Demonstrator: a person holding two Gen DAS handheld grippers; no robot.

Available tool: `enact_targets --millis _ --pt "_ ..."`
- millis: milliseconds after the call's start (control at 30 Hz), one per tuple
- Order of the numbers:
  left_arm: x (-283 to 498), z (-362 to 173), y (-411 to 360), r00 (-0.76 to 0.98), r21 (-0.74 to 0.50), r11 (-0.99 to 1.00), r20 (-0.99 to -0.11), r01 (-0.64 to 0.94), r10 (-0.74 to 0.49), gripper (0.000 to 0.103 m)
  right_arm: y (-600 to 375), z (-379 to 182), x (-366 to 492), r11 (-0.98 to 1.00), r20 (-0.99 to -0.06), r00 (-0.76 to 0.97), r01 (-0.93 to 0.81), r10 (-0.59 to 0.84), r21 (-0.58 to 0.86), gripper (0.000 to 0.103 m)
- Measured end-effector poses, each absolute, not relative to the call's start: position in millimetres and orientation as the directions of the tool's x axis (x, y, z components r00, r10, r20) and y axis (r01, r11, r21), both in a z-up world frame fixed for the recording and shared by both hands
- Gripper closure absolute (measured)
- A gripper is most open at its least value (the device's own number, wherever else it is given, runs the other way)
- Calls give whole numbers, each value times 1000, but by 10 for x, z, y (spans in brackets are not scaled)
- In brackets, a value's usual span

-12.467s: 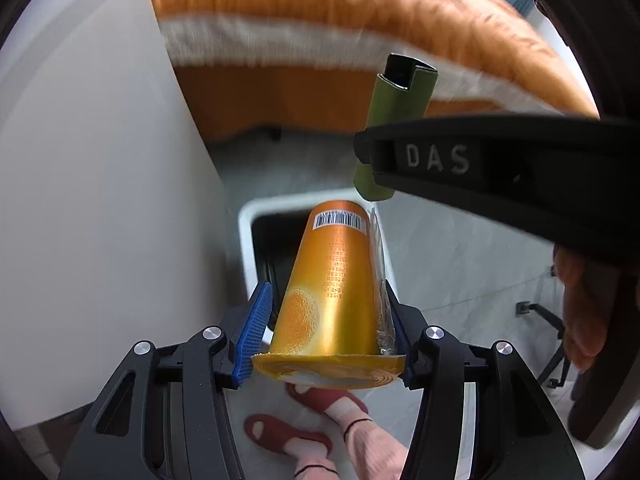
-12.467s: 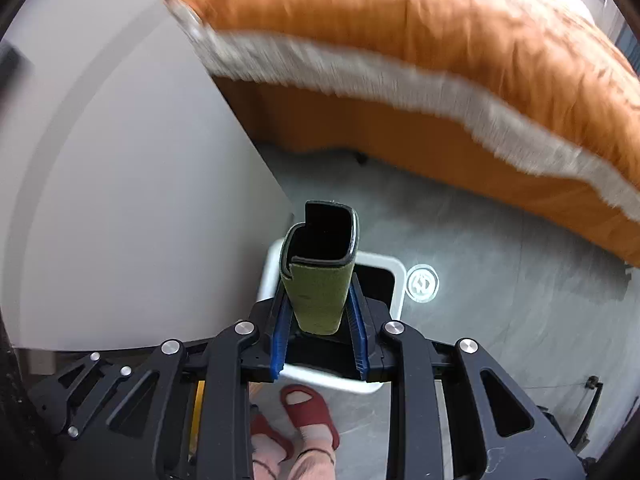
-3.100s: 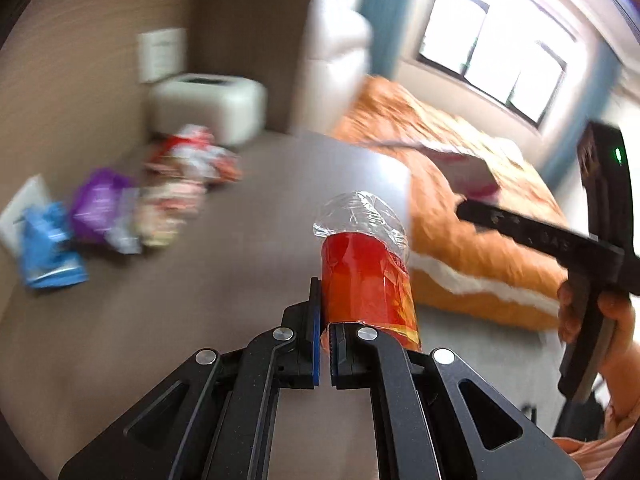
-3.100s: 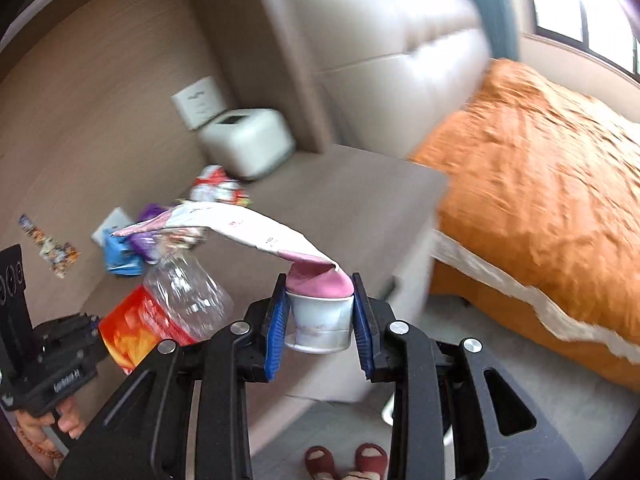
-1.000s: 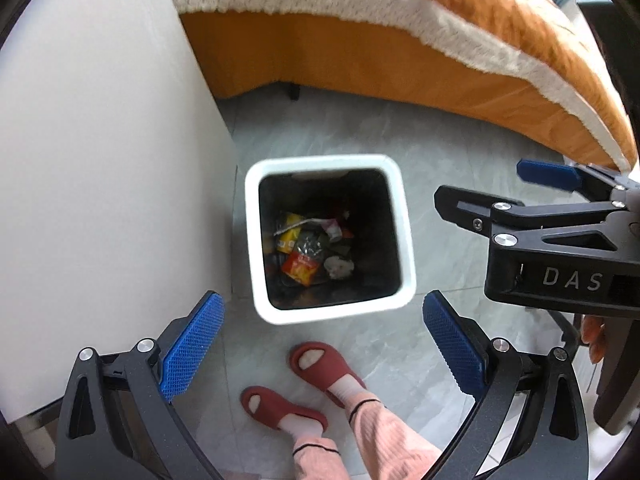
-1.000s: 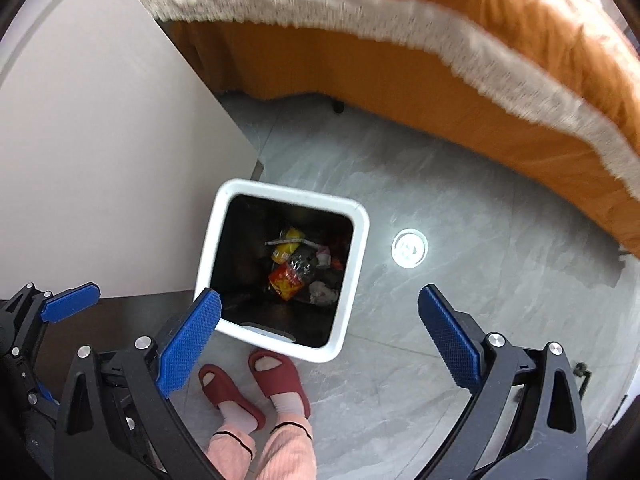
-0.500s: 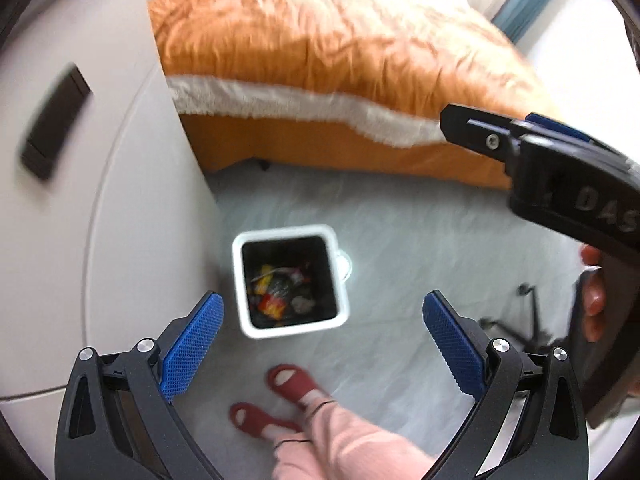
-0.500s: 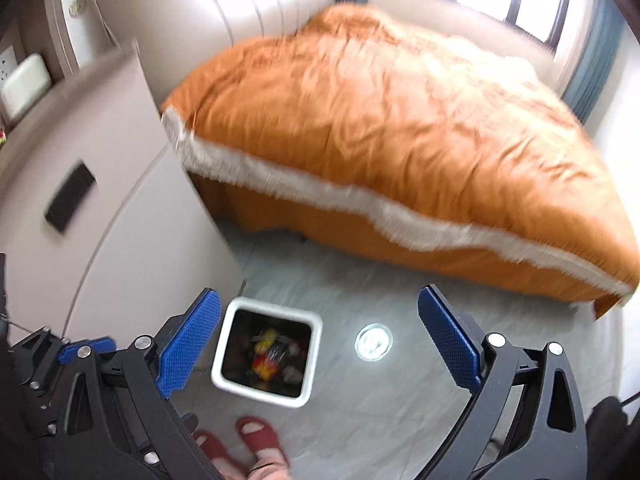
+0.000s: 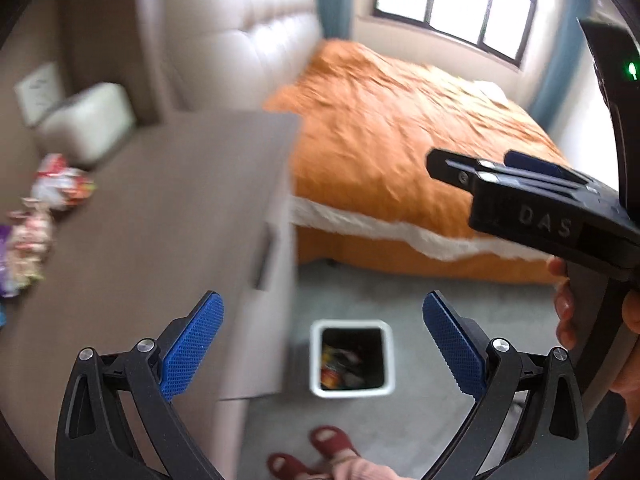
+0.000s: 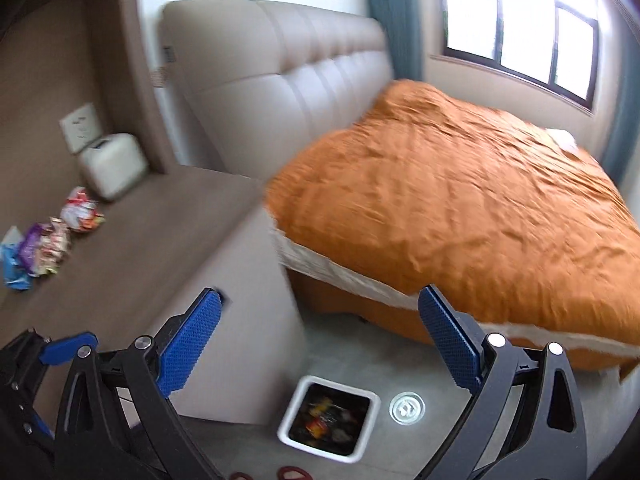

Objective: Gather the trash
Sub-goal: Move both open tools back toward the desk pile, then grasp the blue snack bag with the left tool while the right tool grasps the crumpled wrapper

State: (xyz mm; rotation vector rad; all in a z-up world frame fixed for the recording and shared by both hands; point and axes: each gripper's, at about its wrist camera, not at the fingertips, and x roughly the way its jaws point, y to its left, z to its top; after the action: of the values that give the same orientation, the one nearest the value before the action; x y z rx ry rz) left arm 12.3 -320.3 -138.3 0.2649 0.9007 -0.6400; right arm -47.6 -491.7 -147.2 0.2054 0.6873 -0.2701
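A white trash bin (image 9: pixel 386 356) with several wrappers inside stands on the grey floor beside the cabinet; it also shows in the right wrist view (image 10: pixel 294 408). My left gripper (image 9: pixel 322 346) is open and empty, high above the bin. My right gripper (image 10: pixel 320 342) is open and empty too; it shows in the left wrist view (image 9: pixel 500 170) at the right. Several snack wrappers (image 10: pixel 82 210) lie on the brown cabinet top (image 10: pixel 140 248) at the far left, and also show in the left wrist view (image 9: pixel 60 186).
A white box (image 10: pixel 114 164) stands at the back of the cabinet top under a wall socket (image 10: pixel 80 128). An orange-covered bed (image 10: pixel 460 208) with a padded headboard (image 10: pixel 280 80) fills the right. A floor drain (image 10: pixel 406 408) lies right of the bin. My slippered feet (image 9: pixel 332 446) are below.
Both grippers have swung up from the bin, which now looks smaller and lower in view. The cabinet top with wrappers, headboard and windows have come into view. Both stay open and empty.
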Motion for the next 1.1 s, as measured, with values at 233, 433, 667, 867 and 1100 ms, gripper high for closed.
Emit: enact_targets --millis 233,433,667,867,1100 --pt "477 -986 -2322 626 -9 918 -728 397 -278 5 -4166 -1194 28 987 -613 790 114 -22 111 5" --pt "706 -791 -1561 708 30 976 -692 217 -136 5 -3459 -1061 437 991 -595 795 -52 117 125 5" --pt "952 -716 -828 762 103 993 -647 50 29 5 -2682 -1070 866 980 -608 769 -171 197 101 5" --pt "1266 -842 -275 755 151 988 -646 -16 111 5 -2242 -1253 1272 974 -662 714 -171 228 151 5" --pt "1655 -1155 94 712 179 984 -691 -2 127 5 -1980 -1490 1671 963 -727 634 -125 263 239 5"
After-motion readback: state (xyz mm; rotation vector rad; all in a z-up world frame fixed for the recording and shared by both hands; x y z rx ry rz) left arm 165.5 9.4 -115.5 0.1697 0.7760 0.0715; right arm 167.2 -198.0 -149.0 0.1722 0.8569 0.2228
